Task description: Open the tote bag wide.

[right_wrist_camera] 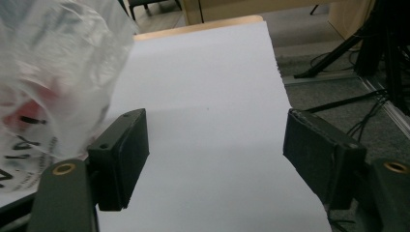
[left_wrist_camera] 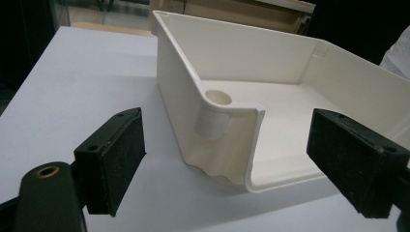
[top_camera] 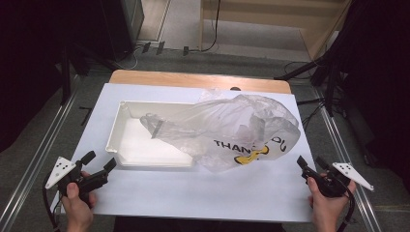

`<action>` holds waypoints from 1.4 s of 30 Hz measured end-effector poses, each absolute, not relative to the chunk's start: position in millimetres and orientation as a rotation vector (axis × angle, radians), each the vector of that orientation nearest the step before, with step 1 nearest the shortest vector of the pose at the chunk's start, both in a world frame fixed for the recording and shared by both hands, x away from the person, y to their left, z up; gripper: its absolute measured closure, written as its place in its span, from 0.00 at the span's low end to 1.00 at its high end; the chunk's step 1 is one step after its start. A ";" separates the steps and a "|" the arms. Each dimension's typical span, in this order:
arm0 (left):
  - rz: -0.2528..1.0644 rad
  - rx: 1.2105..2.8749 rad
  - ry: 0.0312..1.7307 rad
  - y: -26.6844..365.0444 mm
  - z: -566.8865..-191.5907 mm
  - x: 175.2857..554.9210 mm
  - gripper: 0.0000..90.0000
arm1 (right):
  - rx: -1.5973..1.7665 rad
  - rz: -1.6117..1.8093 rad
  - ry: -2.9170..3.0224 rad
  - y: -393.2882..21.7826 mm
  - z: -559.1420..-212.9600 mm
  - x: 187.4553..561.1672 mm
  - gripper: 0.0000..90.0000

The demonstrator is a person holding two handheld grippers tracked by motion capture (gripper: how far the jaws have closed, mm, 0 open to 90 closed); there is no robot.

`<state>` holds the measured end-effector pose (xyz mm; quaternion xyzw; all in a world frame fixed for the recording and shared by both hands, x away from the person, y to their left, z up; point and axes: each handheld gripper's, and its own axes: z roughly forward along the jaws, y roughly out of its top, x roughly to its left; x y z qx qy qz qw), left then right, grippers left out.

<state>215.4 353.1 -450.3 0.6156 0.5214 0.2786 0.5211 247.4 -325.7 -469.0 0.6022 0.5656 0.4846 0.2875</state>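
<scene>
A clear plastic bag [top_camera: 232, 130] lies at centre, draped over the white tray's [top_camera: 126, 140] three-o'clock end. Left gripper [top_camera: 102, 162] at seven and right gripper [top_camera: 312, 163] at four stand spread, empty.

On the tabletop [top_camera: 145, 193] sit 1 white tray [top_camera: 126, 126] and 1 clear plastic bag [top_camera: 227, 126]. There are 2 hands, each holding 1 claw: the left claw [top_camera: 100, 162] and the right claw [top_camera: 312, 162].
</scene>
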 end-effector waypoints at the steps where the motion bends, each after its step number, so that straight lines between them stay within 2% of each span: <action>1: 0.669 1.478 1.249 352.9 -450.1 215.3 0.16 | 1.597 1.301 1.511 -324.2 -465.4 245.9 0.26; 8: 0.657 1.442 1.231 349.2 -442.7 210.0 0.16 | 1.495 1.318 1.515 -308.2 -441.1 237.9 0.24; 11: 0.657 1.446 1.216 343.6 -438.7 207.8 0.16 | 1.420 1.353 1.554 -295.3 -426.4 234.1 0.20; 19: 0.748 1.479 1.179 324.0 -421.7 203.6 0.16 | 1.246 1.542 1.605 -277.7 -386.1 220.7 0.16; 31: 0.664 1.514 1.106 286.0 -408.2 217.6 0.15 | 1.171 1.524 1.671 -248.6 -364.1 234.3 0.17; 39: 0.584 1.542 0.980 251.7 -387.3 227.6 0.15 | 1.101 1.562 1.701 -234.2 -349.4 244.7 0.23; 41: 0.565 1.539 0.952 245.7 -383.0 230.1 0.15 | 1.090 1.566 1.719 -230.8 -347.8 248.8 0.33; 42: 0.555 1.541 0.934 242.1 -380.7 231.5 0.15 | 1.088 1.564 1.721 -228.7 -347.4 249.8 0.42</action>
